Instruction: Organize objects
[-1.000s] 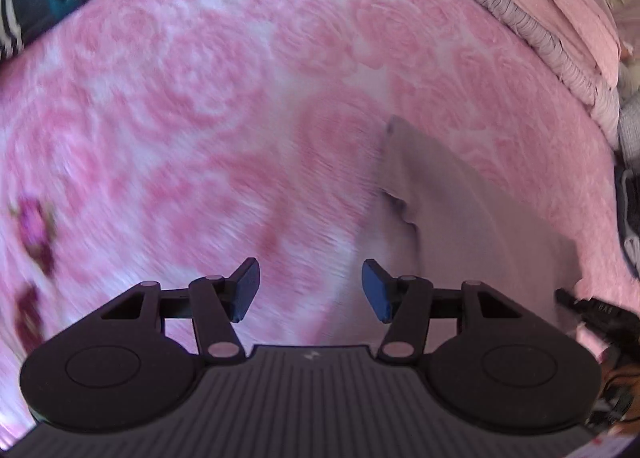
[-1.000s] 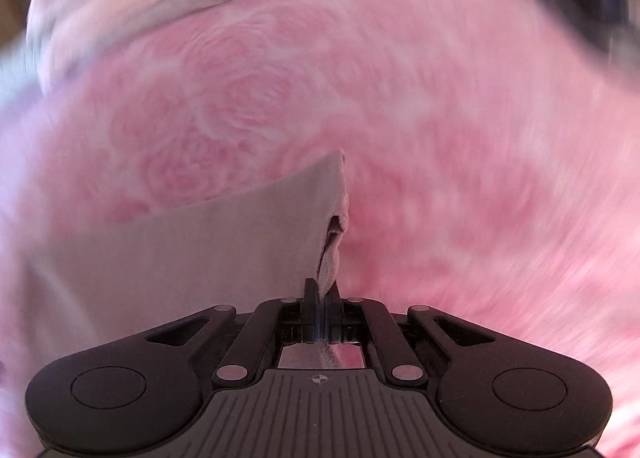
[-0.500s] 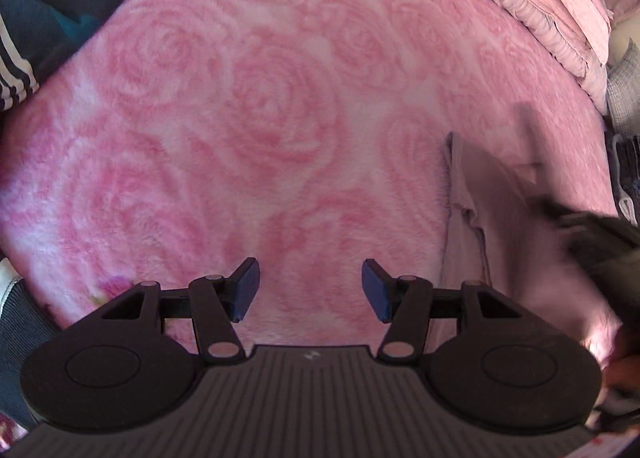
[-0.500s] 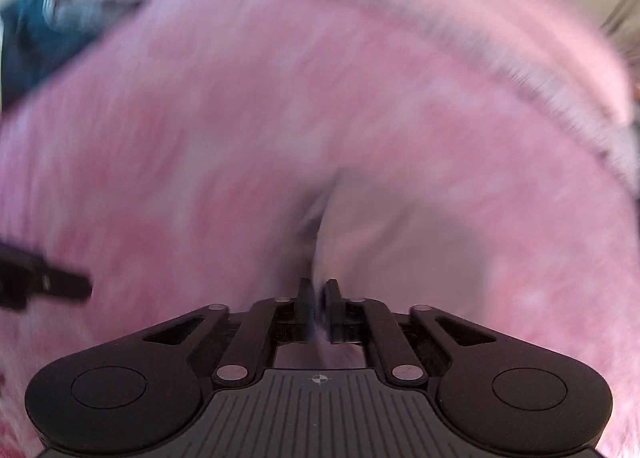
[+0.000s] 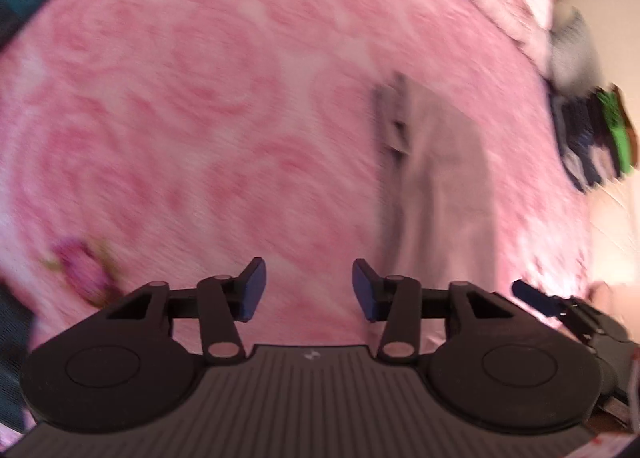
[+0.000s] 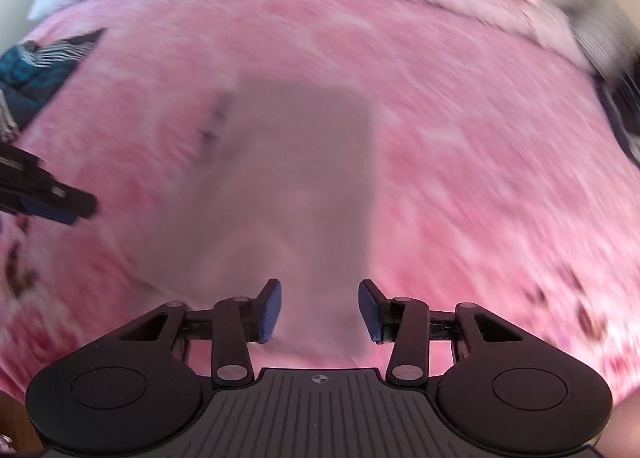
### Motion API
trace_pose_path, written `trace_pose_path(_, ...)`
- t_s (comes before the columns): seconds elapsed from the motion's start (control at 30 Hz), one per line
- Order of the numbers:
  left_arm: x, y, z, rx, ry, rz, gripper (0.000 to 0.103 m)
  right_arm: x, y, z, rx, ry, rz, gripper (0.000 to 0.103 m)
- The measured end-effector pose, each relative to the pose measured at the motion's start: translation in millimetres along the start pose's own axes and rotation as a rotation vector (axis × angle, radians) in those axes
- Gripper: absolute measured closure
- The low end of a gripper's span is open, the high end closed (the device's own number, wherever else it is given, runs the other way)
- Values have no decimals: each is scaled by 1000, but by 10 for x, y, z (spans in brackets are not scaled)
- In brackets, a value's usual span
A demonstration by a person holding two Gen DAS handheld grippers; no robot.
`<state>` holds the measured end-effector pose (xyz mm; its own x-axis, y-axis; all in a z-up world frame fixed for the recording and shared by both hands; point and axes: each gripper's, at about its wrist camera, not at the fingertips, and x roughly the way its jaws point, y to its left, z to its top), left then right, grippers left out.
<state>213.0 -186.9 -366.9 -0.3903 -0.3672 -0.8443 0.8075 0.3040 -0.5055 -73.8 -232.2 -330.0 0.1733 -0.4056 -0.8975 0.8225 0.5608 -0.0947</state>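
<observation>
Both tools, right tool and left tool, gape wide (empty) above grey cloth on pink blanket.

The right gripper, clamped on the edge of the grey-mauve cloth a second ago, now stands with its jaws apart and empty. The cloth lies released, folded flat on the pink rose blanket, no longer lifted at its corner.
</observation>
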Motion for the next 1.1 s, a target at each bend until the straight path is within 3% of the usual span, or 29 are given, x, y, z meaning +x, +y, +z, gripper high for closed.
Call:
trace_pose_path(0.2, 157, -362, -260, 95, 39, -108, 65, 42, -427, -184, 218, 59, 10, 63)
trace_pose_path(0.37, 389, -521, -397, 123, 52, -72, 68, 39, -554, -206, 257, 51, 24, 63)
trace_pose_path(0.6, 448, -620, -457, 153, 2, -14, 103, 118, -688, -311, 243, 53, 46, 63)
trace_pose_path(0.8, 178, -686, -590, 101, -49, -39, 103, 204, -828, -311, 223, 60, 56, 63)
trace_pose_path(0.93, 382, -550, -655, 48, 10, 60, 103, 241, -883, -239, 195, 60, 47, 63)
trace_pose_path(1.0, 297, -544, -646, 1, -10, 25, 103, 222, -937, -222, 189, 40, 54, 63)
trace_pose_path(1.1, 52, -710, -646, 31, -60, -36, 103, 277, -1013, -230, 189, 53, 58, 63)
